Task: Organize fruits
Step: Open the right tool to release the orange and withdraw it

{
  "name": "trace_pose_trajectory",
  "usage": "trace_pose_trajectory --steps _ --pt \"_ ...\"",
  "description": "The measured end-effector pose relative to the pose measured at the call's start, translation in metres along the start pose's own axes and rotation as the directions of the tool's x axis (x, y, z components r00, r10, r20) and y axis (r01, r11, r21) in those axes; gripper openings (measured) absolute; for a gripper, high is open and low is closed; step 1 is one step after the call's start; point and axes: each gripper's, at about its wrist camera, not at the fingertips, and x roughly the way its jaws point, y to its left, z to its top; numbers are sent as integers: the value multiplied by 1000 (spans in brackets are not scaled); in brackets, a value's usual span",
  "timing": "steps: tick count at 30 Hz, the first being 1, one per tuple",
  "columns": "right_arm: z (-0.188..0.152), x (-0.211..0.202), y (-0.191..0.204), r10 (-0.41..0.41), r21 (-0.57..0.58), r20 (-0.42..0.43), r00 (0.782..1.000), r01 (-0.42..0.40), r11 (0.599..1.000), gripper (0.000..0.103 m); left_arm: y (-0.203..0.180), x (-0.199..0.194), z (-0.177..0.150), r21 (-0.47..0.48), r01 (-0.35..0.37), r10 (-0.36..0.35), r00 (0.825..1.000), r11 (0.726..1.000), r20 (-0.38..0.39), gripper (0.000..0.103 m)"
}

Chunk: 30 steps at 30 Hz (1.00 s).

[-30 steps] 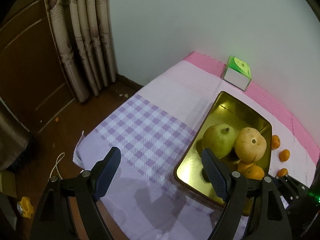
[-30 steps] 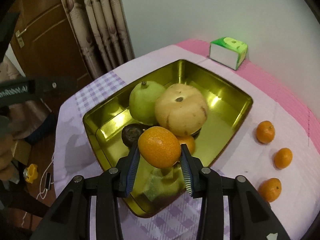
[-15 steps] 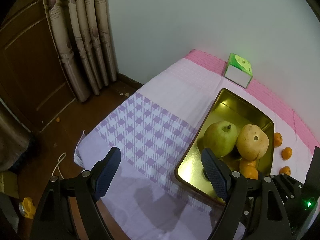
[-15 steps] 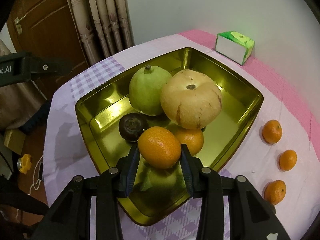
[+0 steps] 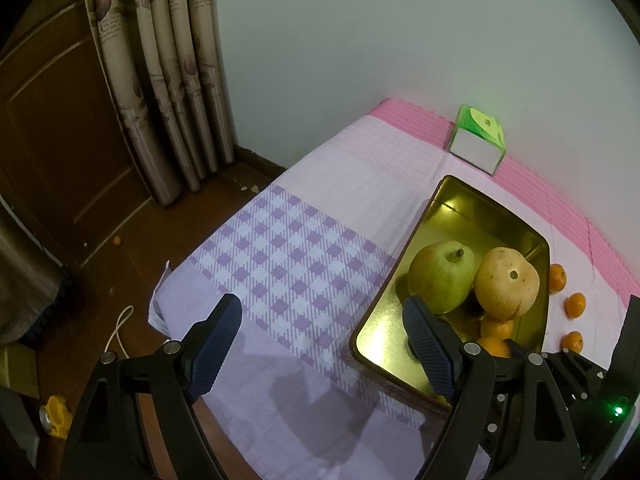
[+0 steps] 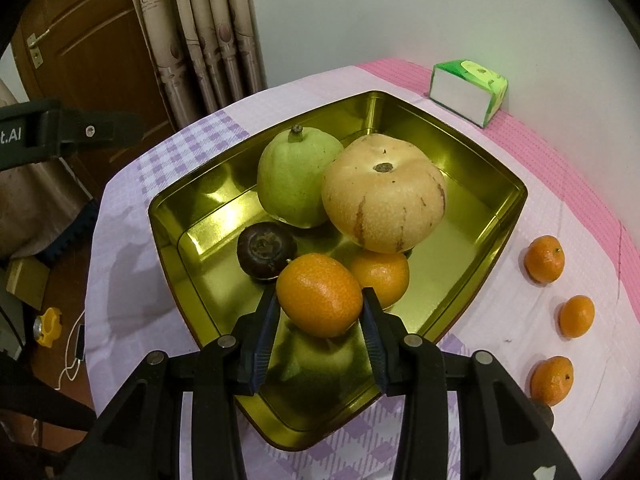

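My right gripper [image 6: 319,314] is shut on a mandarin [image 6: 319,294] and holds it over the near part of a gold metal tray [image 6: 504,220]. Inside the tray lie a green pear [image 6: 294,176], a yellow striped melon [image 6: 382,196], a dark round fruit [image 6: 264,250] and another mandarin [image 6: 384,276]. Three mandarins [image 6: 544,258] [image 6: 576,316] [image 6: 552,380] rest on the cloth right of the tray. My left gripper [image 5: 320,344] stands open over the checked cloth, left of the tray [image 5: 372,336], with nothing between its fingers.
A green and white tissue box [image 6: 468,92] stands at the back of the table by the wall. The table's left edge drops to a wooden floor [image 5: 100,248] with curtains [image 5: 172,80], a door, a white cable and a yellow object.
The right gripper, still gripping the mandarin, has moved in over the tray, which now looks closer and larger. The left gripper has stayed put.
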Motion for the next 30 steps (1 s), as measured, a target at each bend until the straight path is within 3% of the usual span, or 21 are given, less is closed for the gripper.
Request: trace_pose_trajectory --steps 9,18,24,30 --pt "-3 -6 -4 17 30 12 1000 -17 999 38 0 0 -1 2 -1 1 1000 1000 -1 83" --pt "-9 -39 -15 45 92 79 996 -53 994 41 -1 1 -4 6 5 -5 1000 1000 0 83" --pt "-27 -68 -48 -5 174 121 993 -16 985 44 -3 0 -7 12 7 -7 1000 1000 3 83" --pt "-53 -90 -103 -110 290 103 989 76 954 44 -8 0 -5 33 9 -9 1000 999 4 83"
